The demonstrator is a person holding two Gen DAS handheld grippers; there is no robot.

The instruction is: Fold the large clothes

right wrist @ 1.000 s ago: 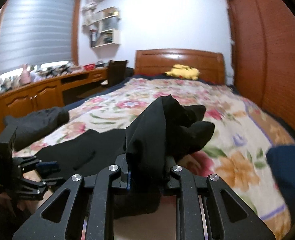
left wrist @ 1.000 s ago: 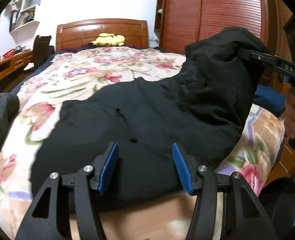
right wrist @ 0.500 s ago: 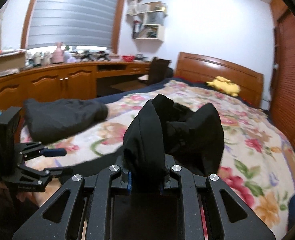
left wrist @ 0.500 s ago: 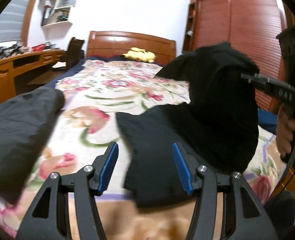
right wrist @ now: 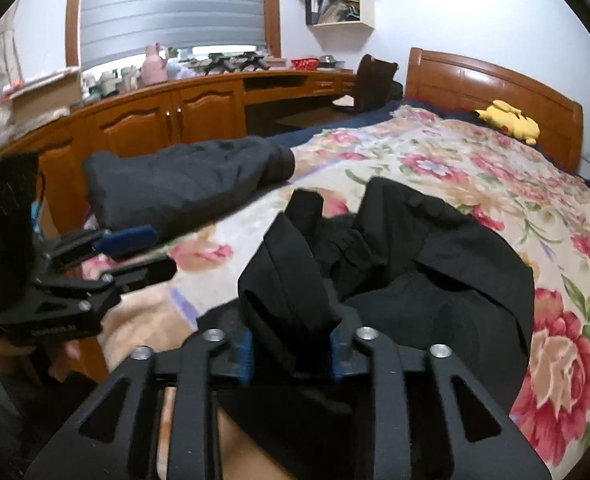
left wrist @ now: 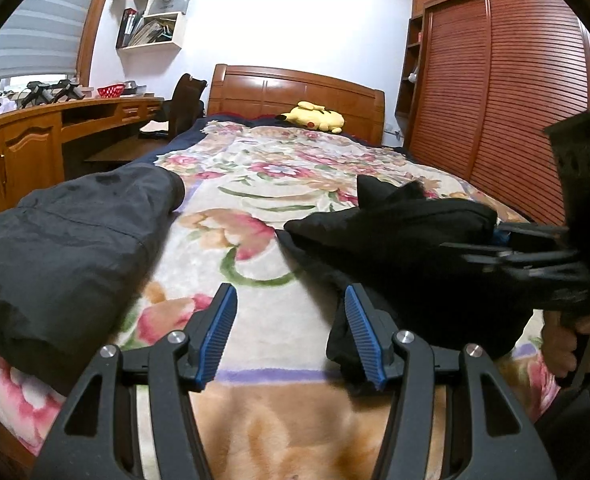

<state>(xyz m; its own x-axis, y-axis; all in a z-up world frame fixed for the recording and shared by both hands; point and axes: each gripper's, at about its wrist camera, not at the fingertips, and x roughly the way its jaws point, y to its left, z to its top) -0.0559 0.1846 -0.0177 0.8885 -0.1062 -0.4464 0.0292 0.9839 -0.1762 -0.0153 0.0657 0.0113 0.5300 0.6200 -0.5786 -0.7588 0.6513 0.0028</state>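
Observation:
A black garment (left wrist: 407,256) lies bunched on the floral blanket (left wrist: 263,184) near the bed's foot; it also shows in the right wrist view (right wrist: 435,264). My right gripper (right wrist: 291,350) is shut on a fold of the black garment and holds it low over the bed; it shows from the side in the left wrist view (left wrist: 499,236). My left gripper (left wrist: 291,332) is open and empty, just left of the garment's edge; in the right wrist view it (right wrist: 135,248) is at the left.
A dark grey folded garment (left wrist: 63,248) lies at the bed's left edge, also in the right wrist view (right wrist: 183,180). A yellow plush toy (left wrist: 315,117) sits by the headboard. A wooden desk (right wrist: 155,116) runs along the left, a wardrobe (left wrist: 507,100) along the right.
My right gripper has carried the black garment's raised part leftward and down onto the bed, folding it over. My left gripper has shifted left, off the garment, and stayed open.

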